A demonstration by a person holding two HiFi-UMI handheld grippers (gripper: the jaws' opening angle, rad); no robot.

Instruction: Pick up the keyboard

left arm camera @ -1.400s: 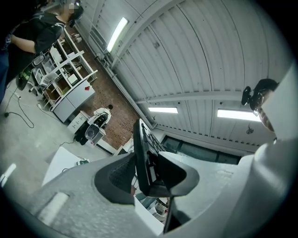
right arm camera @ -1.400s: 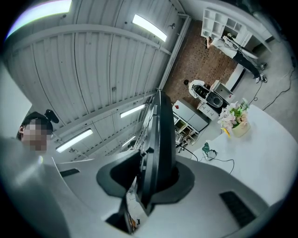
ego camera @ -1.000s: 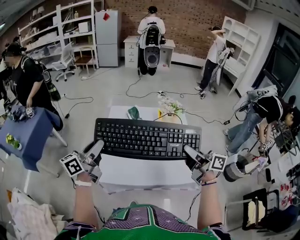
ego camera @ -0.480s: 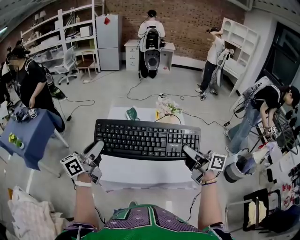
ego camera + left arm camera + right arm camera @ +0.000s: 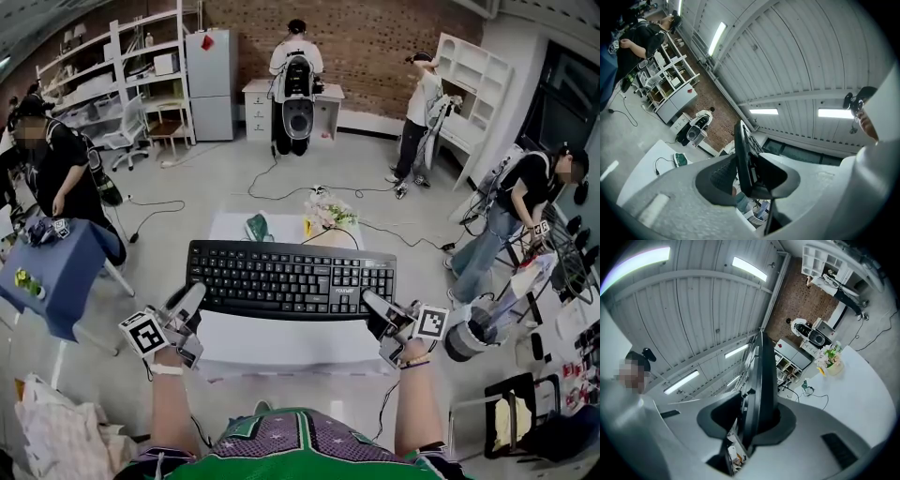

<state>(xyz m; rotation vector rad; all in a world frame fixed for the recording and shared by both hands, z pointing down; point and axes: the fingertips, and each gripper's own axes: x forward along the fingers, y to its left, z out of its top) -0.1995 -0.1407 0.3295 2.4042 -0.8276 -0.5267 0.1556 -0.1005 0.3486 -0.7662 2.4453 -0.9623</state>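
Note:
A black keyboard [image 5: 291, 279] hangs level above the white table [image 5: 281, 342], gripped at both front corners. My left gripper [image 5: 192, 300] is shut on its left end and my right gripper [image 5: 373, 307] on its right end. Seen edge-on in the left gripper view, the keyboard [image 5: 742, 154] is a thin dark slab clamped between the two jaws of the left gripper [image 5: 745, 180]. The right gripper view gives the same picture: the keyboard [image 5: 763, 380] stands edge-on in the right gripper [image 5: 757, 425], with the pads pressed against both faces.
A pot of flowers [image 5: 328, 214] and a green object [image 5: 255, 228] sit at the table's far edge, with a cable between them. A blue-covered table [image 5: 56, 267] stands at the left. Several people work around the room. Bags and gear lie at the right.
The keyboard and both grippers hold nearly the same place. People in the background have shifted, and the person at the right has straightened up.

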